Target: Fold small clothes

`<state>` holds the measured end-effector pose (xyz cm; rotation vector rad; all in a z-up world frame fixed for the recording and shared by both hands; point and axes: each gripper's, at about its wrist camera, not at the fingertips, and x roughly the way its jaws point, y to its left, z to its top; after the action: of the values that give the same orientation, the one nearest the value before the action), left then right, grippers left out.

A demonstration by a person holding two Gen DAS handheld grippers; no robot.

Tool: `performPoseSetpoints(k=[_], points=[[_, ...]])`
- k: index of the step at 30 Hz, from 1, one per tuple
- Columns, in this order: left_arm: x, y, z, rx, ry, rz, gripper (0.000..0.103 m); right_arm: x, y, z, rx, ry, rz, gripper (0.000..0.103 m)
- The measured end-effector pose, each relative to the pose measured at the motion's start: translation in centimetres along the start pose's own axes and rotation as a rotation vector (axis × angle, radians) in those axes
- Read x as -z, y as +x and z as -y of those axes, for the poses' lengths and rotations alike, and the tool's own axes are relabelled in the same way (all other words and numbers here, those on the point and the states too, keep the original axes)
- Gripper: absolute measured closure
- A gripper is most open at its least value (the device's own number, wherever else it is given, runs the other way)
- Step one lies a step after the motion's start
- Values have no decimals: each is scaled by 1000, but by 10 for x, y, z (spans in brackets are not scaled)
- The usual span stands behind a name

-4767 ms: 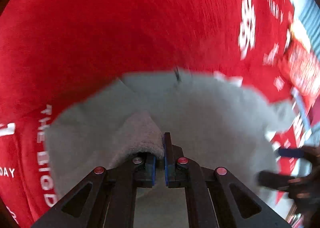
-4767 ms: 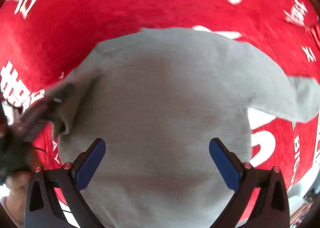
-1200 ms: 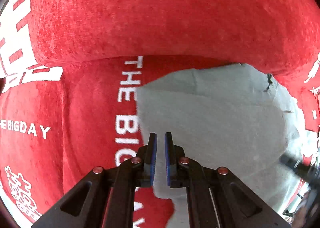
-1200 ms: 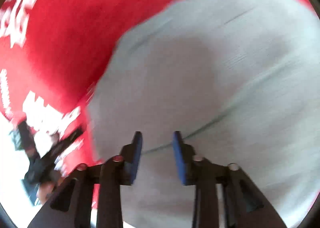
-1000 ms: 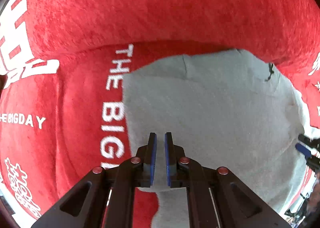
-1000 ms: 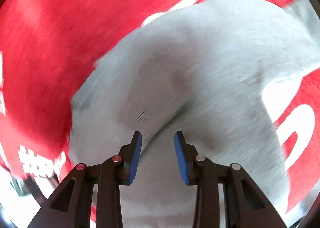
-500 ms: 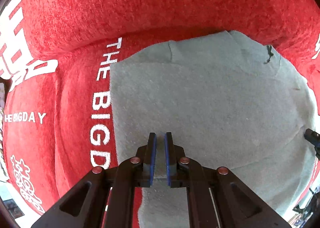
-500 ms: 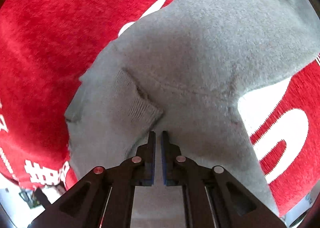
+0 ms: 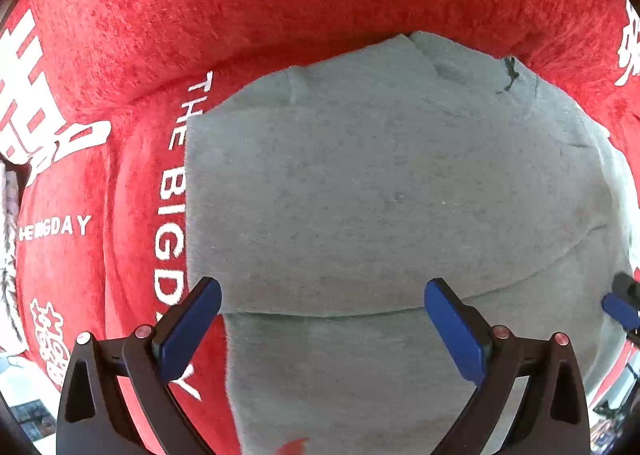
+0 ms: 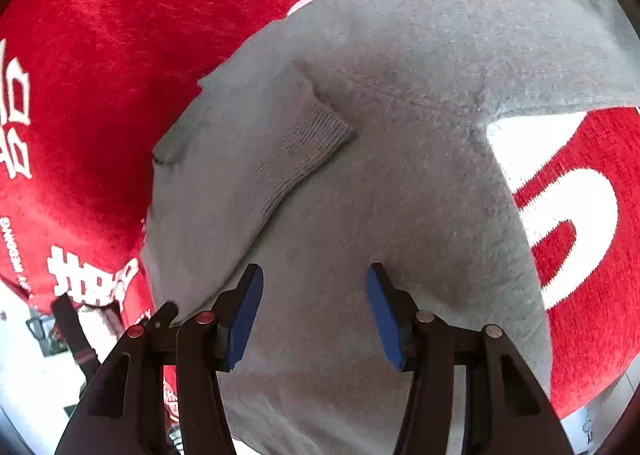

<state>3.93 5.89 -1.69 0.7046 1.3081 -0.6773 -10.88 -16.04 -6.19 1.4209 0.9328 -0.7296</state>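
A small grey sweater (image 9: pixel 392 191) lies flat on a red cloth with white lettering (image 9: pixel 120 175). A fold edge crosses it near my left gripper (image 9: pixel 322 321). That gripper points straight down over it, its jaws opening wide, with nothing between the blue pads (image 9: pixel 192 319). In the right wrist view the grey sweater (image 10: pixel 400 215) has one sleeve folded across the body, its ribbed cuff (image 10: pixel 312 143) lying free. My right gripper (image 10: pixel 314 315) hovers just behind the cuff. Its jaws are opening and hold nothing.
The red cloth (image 10: pixel 100 55) rises in a padded ridge beyond the sweater. A blue tip of the right gripper (image 9: pixel 618 309) shows at the right edge of the left wrist view. Pale floor and dark clutter (image 10: pixel 60 335) lie past the cloth's edge.
Both grippers stood shut half a second ago and now stand apart. The left one has slid further over the sweater. The folded sleeve has stayed where it lay.
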Motion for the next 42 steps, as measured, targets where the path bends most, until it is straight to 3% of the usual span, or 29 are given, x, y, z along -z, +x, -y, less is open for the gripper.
performPoseSetpoints(k=[7, 16, 23, 28, 34, 42], points=[[0, -2, 50, 70, 108, -27, 1, -7, -32, 35, -64, 52, 72, 45], [8, -8, 126, 163, 217, -31, 1, -32, -82, 132, -46, 300, 219, 45], [12, -7, 173, 181, 286, -37, 1, -45, -115, 196, 19, 447, 350, 45], [10, 0, 179, 176, 304, -37, 1, -54, -122, 230, 28, 520, 379, 45], [5, 7, 192, 170, 300, -37, 1, -68, -116, 266, -34, 605, 384, 45], [4, 10, 185, 167, 291, -38, 1, -84, -107, 269, -189, 642, 424, 46]])
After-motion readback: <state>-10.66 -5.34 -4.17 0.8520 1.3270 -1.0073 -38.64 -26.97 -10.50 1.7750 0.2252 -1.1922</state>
